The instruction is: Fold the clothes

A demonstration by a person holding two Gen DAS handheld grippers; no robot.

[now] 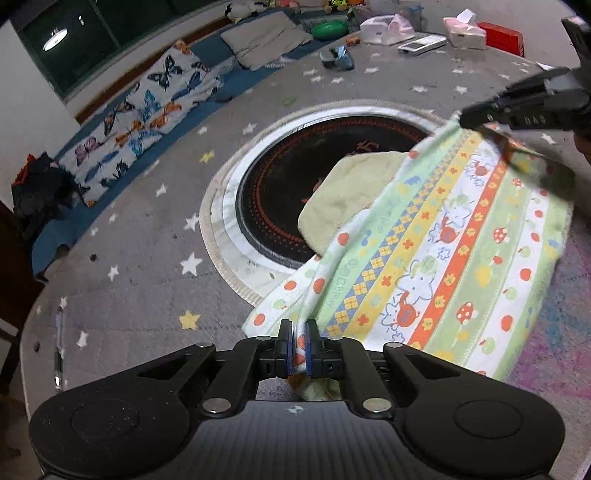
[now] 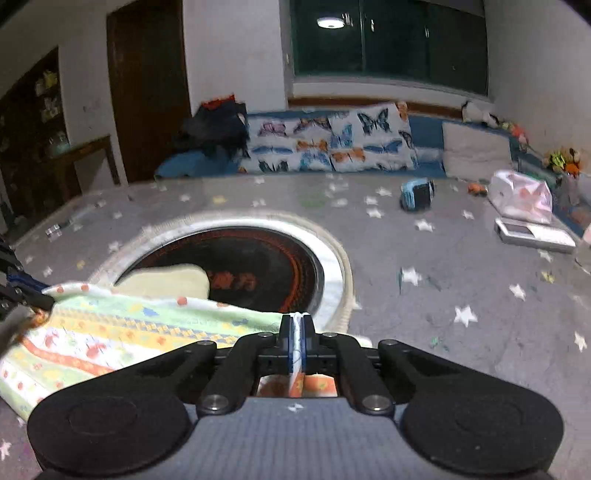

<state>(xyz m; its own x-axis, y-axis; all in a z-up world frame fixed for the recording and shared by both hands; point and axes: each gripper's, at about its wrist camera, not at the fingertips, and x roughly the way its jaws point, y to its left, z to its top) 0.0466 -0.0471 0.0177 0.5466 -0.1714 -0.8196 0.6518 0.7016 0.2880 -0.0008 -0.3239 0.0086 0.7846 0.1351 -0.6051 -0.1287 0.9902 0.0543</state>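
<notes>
A striped child's cloth [image 1: 443, 251] with elephants, mushrooms and apples hangs stretched between both grippers above a grey star-patterned table cover [image 1: 147, 229]. My left gripper [image 1: 298, 332] is shut on one corner of it. My right gripper [image 2: 297, 325] is shut on the opposite corner; it also shows in the left wrist view [image 1: 465, 118] at the upper right. The cloth shows in the right wrist view [image 2: 129, 328] running off to the left. A folded pale yellow-green cloth [image 1: 351, 192] lies on the black round centre plate [image 1: 280, 192], partly under the striped cloth.
At the table's far edge lie a blue object [image 1: 338, 59], a white device [image 1: 421, 43], tissue packs [image 1: 465, 31] and a red box [image 1: 502, 35]. Butterfly cushions [image 1: 147, 122] and a grey pillow [image 1: 266, 37] line a blue bench beyond. A pen [image 1: 58, 347] lies left.
</notes>
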